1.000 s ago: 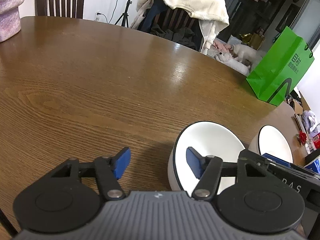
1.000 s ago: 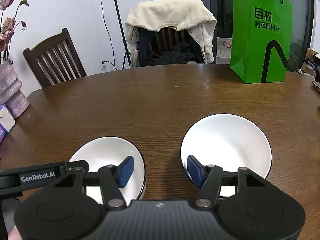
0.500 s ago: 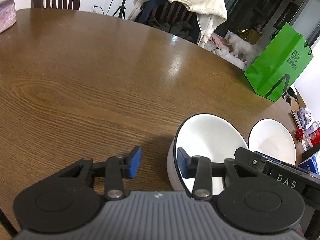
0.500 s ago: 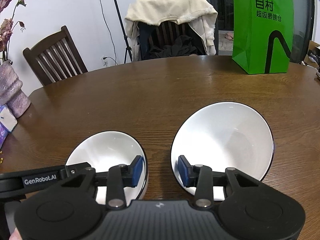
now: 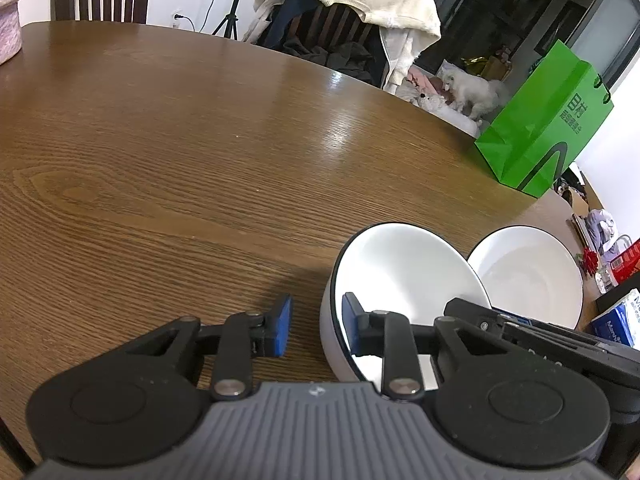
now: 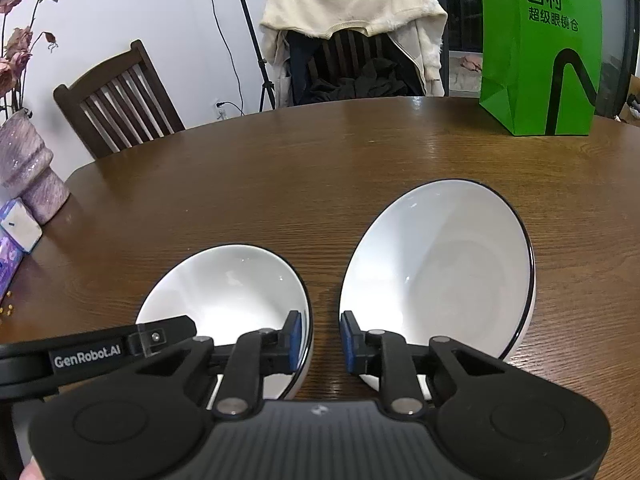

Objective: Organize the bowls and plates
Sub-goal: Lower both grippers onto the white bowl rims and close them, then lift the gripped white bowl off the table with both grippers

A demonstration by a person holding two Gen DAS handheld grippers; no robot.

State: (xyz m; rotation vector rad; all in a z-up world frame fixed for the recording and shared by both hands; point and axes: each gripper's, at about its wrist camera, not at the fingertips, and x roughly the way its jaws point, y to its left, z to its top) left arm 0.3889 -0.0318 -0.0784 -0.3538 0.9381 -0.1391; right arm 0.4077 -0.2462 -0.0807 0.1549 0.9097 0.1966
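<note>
Two white bowls with black rims stand side by side on the brown wooden table point(image 6: 360, 152). My left gripper point(image 5: 316, 322) straddles the left wall of the left bowl point(image 5: 400, 272). One blue pad is inside against the wall, the other outside with a gap to it, and the jaws are closing. My right gripper point(image 6: 320, 338) is also closing, at the left rim of the right bowl point(image 6: 440, 264). Its right pad is at that rim, and its left pad hangs over the edge of the left bowl point(image 6: 232, 288). Bare table shows between the pads. The right bowl point(image 5: 528, 272) looks tipped.
A green paper bag point(image 6: 540, 48) stands at the table's far right. A purple vase point(image 6: 28, 172) and a tissue pack point(image 6: 16, 232) sit at the left edge. Behind the table are a wooden chair point(image 6: 116, 104) and a chair draped with a cream garment point(image 6: 352, 12). Boxes point(image 5: 620, 316) lie right of the bowls.
Both grippers' jaws have narrowed steadily around the bowl rims. The bowls fill more of both views, and the right bowl now looks tipped.
</note>
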